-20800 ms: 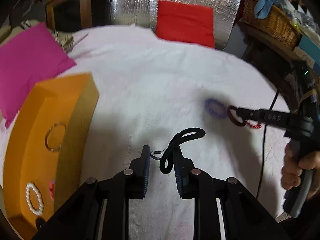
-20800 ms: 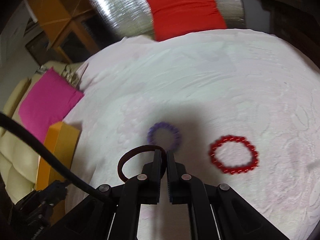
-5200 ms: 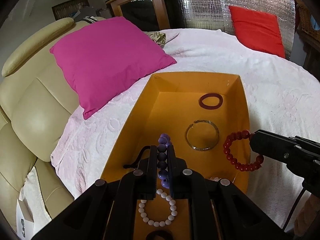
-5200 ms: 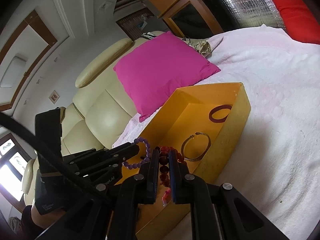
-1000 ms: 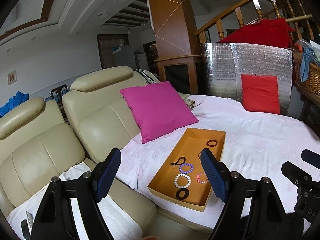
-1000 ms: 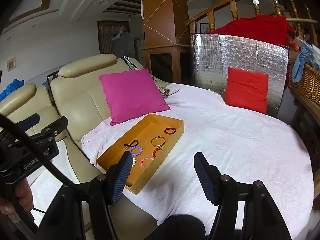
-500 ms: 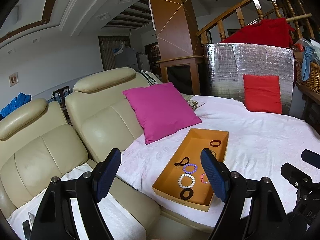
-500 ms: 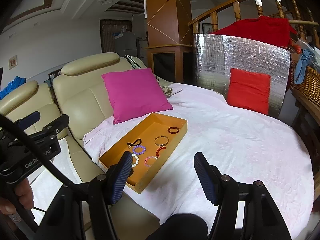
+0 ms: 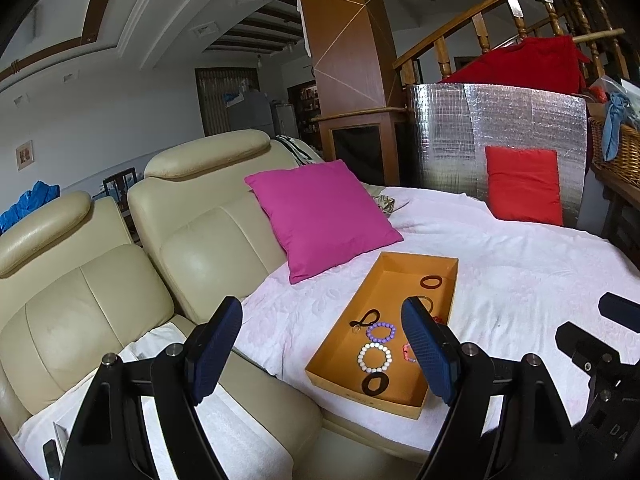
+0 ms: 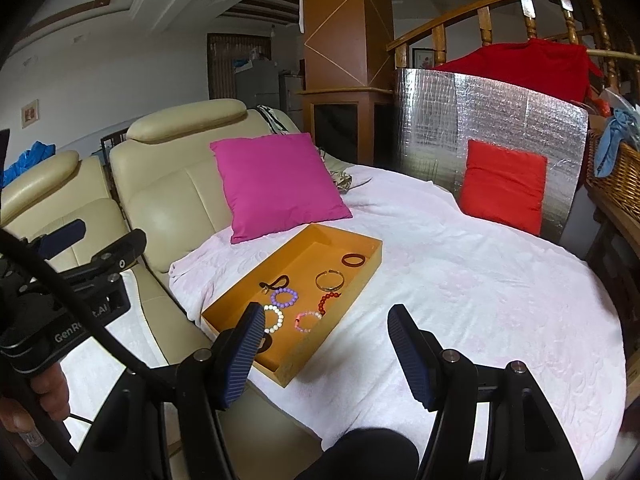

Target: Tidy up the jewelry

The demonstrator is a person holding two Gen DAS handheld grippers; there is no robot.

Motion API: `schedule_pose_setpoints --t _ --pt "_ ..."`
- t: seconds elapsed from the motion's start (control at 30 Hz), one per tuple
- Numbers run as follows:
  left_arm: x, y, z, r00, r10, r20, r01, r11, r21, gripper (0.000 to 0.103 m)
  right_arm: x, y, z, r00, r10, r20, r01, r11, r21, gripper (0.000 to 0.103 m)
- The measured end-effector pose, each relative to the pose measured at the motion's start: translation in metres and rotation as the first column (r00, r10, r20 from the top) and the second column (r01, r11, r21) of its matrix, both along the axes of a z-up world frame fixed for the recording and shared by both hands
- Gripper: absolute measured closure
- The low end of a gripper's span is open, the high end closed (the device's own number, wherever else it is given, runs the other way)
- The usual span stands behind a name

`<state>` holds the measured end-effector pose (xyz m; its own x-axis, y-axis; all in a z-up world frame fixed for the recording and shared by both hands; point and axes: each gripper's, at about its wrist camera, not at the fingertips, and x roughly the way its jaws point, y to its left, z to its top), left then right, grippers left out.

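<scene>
An orange tray (image 9: pixel 344 320) (image 10: pixel 248 292) lies on the white-covered round table near its left edge. In it lie a purple bead bracelet (image 9: pixel 381 330) (image 10: pixel 284 296), a white bead bracelet (image 9: pixel 374 357), a pink bracelet (image 10: pixel 308 321), a red bead bracelet (image 10: pixel 329 300), a metal bangle (image 10: pixel 329 280), a dark red ring (image 9: pixel 431 281) (image 10: pixel 353 259), a black cord (image 9: pixel 365 317) and a black ring (image 9: pixel 374 383). My left gripper (image 9: pixel 322 346) and my right gripper (image 10: pixel 326 350) are both wide open and empty, held well back from the tray.
A pink cushion (image 9: pixel 320 216) leans on the cream sofa (image 9: pixel 120 264) left of the table. A red cushion (image 9: pixel 524 184) stands against a silver foil panel (image 10: pixel 480 120) at the back. A wicker basket (image 10: pixel 616 176) sits at the far right.
Both grippers have drifted slightly; the view has shifted a little and the tray sits marginally nearer. Jaws stay wide open and empty.
</scene>
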<state>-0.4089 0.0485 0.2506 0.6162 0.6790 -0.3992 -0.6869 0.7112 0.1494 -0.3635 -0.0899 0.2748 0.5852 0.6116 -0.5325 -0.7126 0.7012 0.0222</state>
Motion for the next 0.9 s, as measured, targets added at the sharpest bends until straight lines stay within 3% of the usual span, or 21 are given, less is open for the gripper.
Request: schedule_pose_setpoints --t 0.9 --pt "-0.009 0.026 -0.011 1.0 0.02 0.002 -0.02 0.999 -0.048 0.021 -0.008 0.026 0.0 0.999 0.02 0.026 -0.019 0.999 -0.047 0.035"
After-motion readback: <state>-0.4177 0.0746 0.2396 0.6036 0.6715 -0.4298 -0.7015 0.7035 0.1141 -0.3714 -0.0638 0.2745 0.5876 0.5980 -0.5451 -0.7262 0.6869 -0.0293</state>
